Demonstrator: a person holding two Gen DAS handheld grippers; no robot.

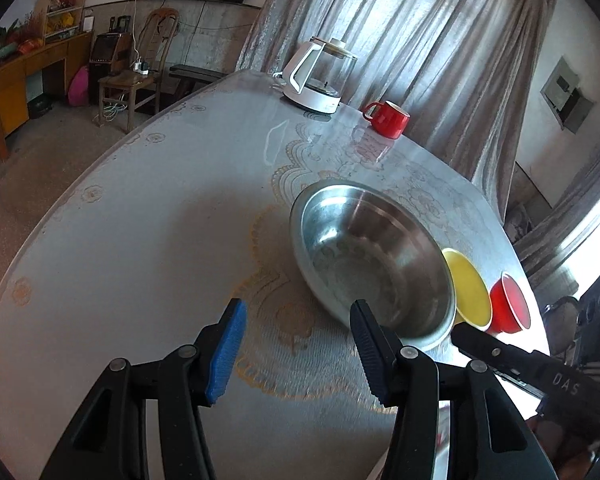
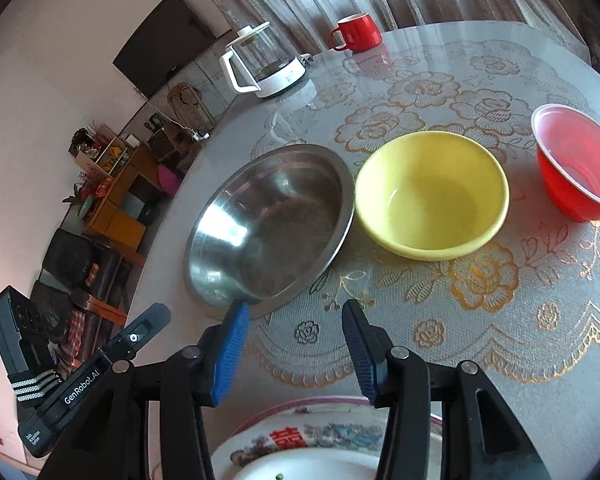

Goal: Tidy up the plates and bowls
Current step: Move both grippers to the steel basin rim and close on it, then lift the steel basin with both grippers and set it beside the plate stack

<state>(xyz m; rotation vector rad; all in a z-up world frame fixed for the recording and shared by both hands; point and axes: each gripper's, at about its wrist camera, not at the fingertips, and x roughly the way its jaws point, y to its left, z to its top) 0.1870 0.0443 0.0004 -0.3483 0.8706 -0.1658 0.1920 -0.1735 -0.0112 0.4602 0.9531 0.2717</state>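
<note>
A steel bowl [image 1: 372,264] [image 2: 268,224] stands on the round table, with a yellow bowl [image 1: 470,290] [image 2: 432,196] touching its right side and a red plastic bowl [image 1: 510,304] [image 2: 576,164] further right. A white plate [image 2: 300,440] with a floral and red print lies at the near edge, under my right gripper. My left gripper [image 1: 299,308] is open and empty, its right finger just before the steel bowl's near rim. My right gripper [image 2: 296,306] is open and empty too, its left fingertip by that same rim. Each gripper shows at the side of the other's view.
A glass kettle on a white base [image 1: 320,76] [image 2: 264,64] and a red mug [image 1: 388,118] [image 2: 358,32] stand at the table's far edge before a curtain. The lace-patterned tabletop [image 1: 140,260] curves away to the left, with floor, a chair and cabinets beyond.
</note>
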